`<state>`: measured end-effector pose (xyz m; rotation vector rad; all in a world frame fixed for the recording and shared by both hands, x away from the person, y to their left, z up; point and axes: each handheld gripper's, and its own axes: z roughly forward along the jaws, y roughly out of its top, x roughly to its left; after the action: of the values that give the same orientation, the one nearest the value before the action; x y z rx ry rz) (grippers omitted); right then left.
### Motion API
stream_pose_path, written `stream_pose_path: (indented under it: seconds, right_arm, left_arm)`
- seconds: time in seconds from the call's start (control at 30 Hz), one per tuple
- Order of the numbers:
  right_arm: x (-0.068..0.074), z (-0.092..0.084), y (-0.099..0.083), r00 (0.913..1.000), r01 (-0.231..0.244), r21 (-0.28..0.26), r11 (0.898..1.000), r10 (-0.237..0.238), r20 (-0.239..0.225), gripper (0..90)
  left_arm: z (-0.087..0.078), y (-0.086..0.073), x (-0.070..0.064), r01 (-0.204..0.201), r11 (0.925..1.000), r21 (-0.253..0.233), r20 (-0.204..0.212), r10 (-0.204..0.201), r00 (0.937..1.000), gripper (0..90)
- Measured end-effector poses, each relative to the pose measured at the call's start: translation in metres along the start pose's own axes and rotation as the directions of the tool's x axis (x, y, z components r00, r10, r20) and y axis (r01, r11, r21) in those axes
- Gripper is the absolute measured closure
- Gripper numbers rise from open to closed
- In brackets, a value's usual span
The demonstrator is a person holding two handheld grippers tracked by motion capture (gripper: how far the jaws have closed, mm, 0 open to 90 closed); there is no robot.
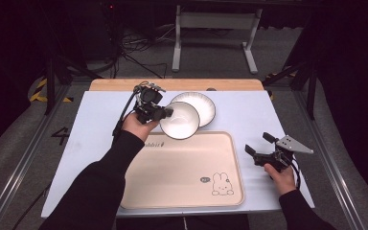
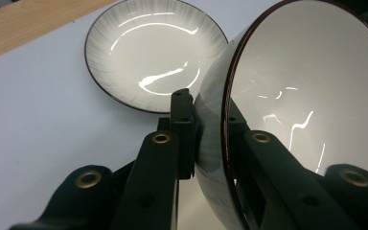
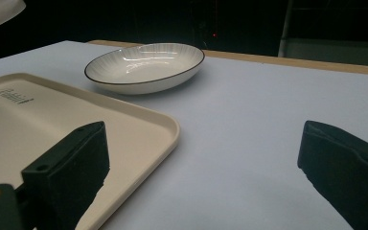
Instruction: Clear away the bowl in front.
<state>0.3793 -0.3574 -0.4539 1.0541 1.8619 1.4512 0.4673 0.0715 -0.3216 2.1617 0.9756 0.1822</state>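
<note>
White porcelain bowl (image 1: pixel 180 120) is clamped by its rim in our left hand-held gripper (image 1: pixel 165 113), lifted at the tray's (image 1: pixel 182 189) twelve o'clock edge, not yet set down. Our right hand-held gripper (image 1: pixel 258 144) waits at three o'clock, jaws apart; the striped plate (image 1: pixel 205 105) remains on the tabletop (image 1: pixel 96 120).

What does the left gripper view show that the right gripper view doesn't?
Left gripper view alone: the left gripper shut on the rim of a tilted white bowl, one jaw inside, one outside. Right gripper view alone: the right gripper open over the table, with nothing between its jaws, and the beige tray beside it. Both: the ribbed dish with a dark rim, lying on the white table.
</note>
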Motion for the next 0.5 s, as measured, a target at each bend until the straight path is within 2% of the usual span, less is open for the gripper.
stream_pose_path:
  seconds: [0.1,0.33,0.5]
  right_arm:
    - [0.0,0.0,0.0,1.0,0.0,0.0,1.0,0.0,0.0,4.2]
    - [0.0,0.0,0.0,1.0,0.0,0.0,1.0,0.0,0.0,4.2]
    - [0.0,0.0,0.0,1.0,0.001,0.0,1.0,-0.001,0.0,4.3]
  left_arm:
    - [0.001,-0.003,-0.003,-0.04,0.9989,0.022,0.008,0.04,0.9992,82.0]
    - [0.007,-0.01,-0.004,-0.077,0.9943,0.074,0.021,0.075,0.9969,82.0]
    - [0.01,-0.014,-0.006,-0.111,0.9861,0.124,0.038,0.107,0.9936,82.0]
